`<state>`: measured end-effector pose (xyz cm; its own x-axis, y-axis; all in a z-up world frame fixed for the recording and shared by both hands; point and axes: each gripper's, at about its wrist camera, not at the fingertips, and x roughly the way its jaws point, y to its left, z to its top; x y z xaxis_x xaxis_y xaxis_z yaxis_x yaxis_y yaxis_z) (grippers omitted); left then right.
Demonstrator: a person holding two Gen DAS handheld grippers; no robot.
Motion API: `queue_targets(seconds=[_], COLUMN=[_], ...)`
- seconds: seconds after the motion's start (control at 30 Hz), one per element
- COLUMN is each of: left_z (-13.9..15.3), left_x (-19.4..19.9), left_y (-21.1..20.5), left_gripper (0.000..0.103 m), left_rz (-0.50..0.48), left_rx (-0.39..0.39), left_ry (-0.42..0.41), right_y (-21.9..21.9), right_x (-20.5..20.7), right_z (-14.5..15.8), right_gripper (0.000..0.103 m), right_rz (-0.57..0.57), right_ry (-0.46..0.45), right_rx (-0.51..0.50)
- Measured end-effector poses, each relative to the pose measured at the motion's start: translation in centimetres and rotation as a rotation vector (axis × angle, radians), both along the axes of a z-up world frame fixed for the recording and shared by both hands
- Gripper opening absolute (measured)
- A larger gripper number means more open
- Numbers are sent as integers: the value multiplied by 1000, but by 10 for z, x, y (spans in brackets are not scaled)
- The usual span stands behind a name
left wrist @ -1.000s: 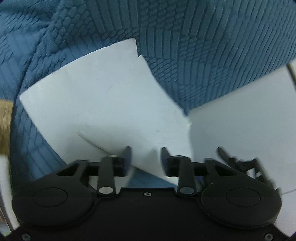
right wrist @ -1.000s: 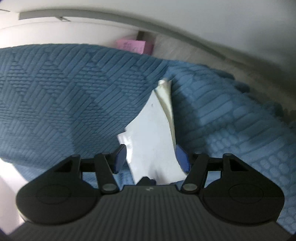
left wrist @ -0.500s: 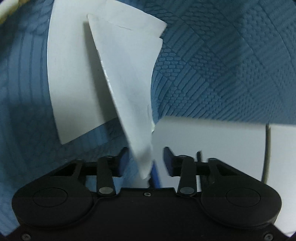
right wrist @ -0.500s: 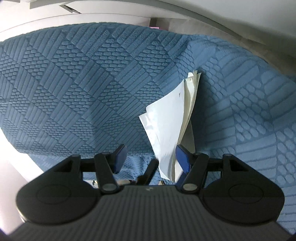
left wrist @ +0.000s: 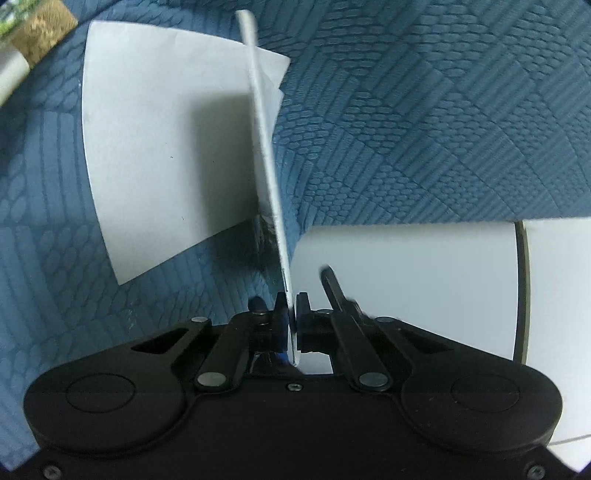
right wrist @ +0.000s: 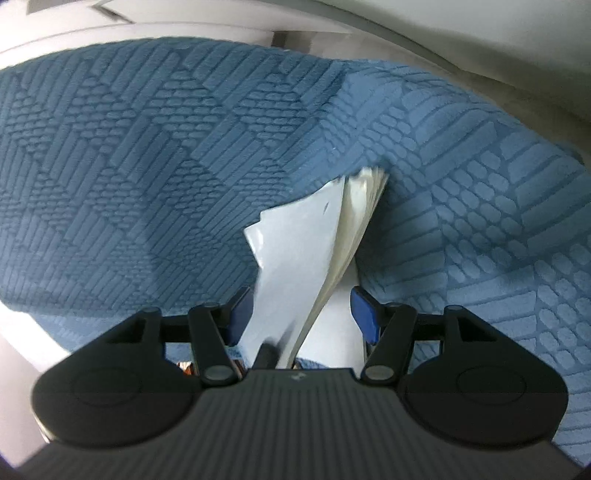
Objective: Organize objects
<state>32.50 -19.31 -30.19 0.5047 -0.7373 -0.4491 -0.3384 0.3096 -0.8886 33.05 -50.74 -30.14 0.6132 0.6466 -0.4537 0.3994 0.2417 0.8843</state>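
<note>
Blue textured blanket (left wrist: 424, 129), quilted in blocks of bars and pebbles: spread under everything, filling both wrist views; in my right view it rises to a fold at the far side, with pale wall beyond. White sheet, flat (left wrist: 166, 147): lying on the blanket to the far left in my left view, one corner toward me. White sheets, flat, near right (left wrist: 406, 266): two pieces side by side, a thin dark gap between them, the nearer edge running under my tool. Sheaf of white paper (right wrist: 295, 266): held on edge, fanned at its far end where the leaves part and press into the blanket fold. My left gripper (left wrist: 291, 317): jaws fully closed, pinching the near edge of that sheaf, which shows there as a thin upright sliver (left wrist: 266, 147) running away from me. My right gripper (right wrist: 301, 314): jaws standing well apart, the sheaf passing between the blue pads (right wrist: 364, 314); whether either pad touches the paper I cannot tell. Tan patterned object (left wrist: 40, 26): far left corner, cut off, unidentifiable.
</note>
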Motion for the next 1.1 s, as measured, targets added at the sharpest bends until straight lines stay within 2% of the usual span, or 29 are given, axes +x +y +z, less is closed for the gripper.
queue_targets(seconds=[0.23,0.27,0.3,0.37,0.47,0.63,0.83,0.9,0.93,1.1], left_z=[12,14,17,22,28,35,65,78,84,118], left_x=[-14,-17,-20,-25,-41,-55,-68,-72,-74,-78], left_y=[0,0,1,4,11,26,46,58,63,87], left_gripper=[3,3,3,3,5,6,8,9,9,10], left_rz=[-44,-49,-53,-60,-65,-62,-83,-79,-80,-83], left_rx=[2,2,4,11,12,-15,-26,-28,-29,-71], left_ry=[-19,-24,-30,-40,-48,-54,-97,-117,-127,-171], right_y=[-4,-4,-5,-8,-6,2,20,30,38,55], right_x=[0,1,-1,-6,-13,-27,-43,-47,-51,-57], right_z=[-13,-15,-17,-17,-6,14,50,69,87,126], right_gripper=[60,52,38,18,10,6,5,5,5,5], right_rz=[-74,-83,-92,-116,-119,-103,-93,-79,-68,-52], right_ry=[58,63,68,73,27,-30,-87,-106,-134,-194], right_rx=[-36,-44,-54,-74,-105,-141,-205,-250,-281,-329])
